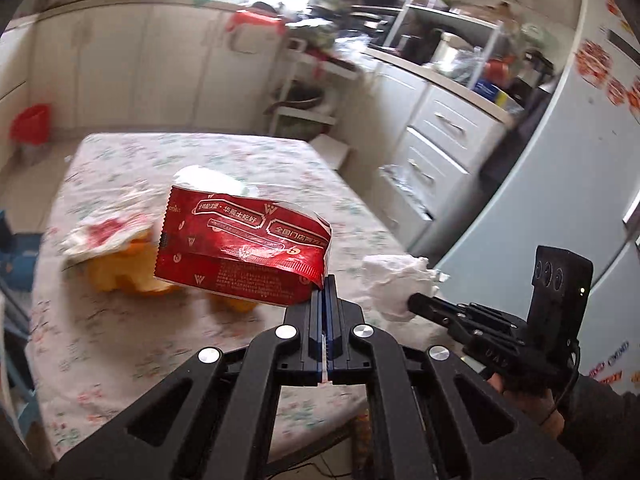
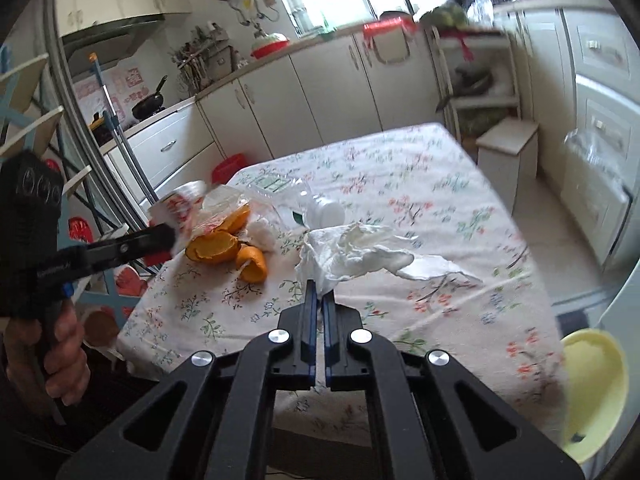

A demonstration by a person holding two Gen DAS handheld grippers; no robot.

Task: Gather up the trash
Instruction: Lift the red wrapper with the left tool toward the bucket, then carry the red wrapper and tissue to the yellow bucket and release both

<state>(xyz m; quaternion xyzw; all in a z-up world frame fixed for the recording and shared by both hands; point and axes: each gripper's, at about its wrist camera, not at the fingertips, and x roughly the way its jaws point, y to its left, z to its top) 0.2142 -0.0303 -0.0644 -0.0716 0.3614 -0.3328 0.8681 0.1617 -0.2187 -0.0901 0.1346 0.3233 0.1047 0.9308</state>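
Observation:
My left gripper is shut on a red food wrapper and holds it above the floral-cloth table. My right gripper is shut on a crumpled white tissue, lifted over the table. The tissue also shows in the left wrist view, with the right gripper under it. Orange peels lie on the table's left side beside a clear plastic bag, a white bottle and a red-and-white paper cup.
A yellow bin stands by the table's near right corner. White cabinets, a shelf rack and a white stool stand behind the table. A fridge is on the right. Chairs stand on the left.

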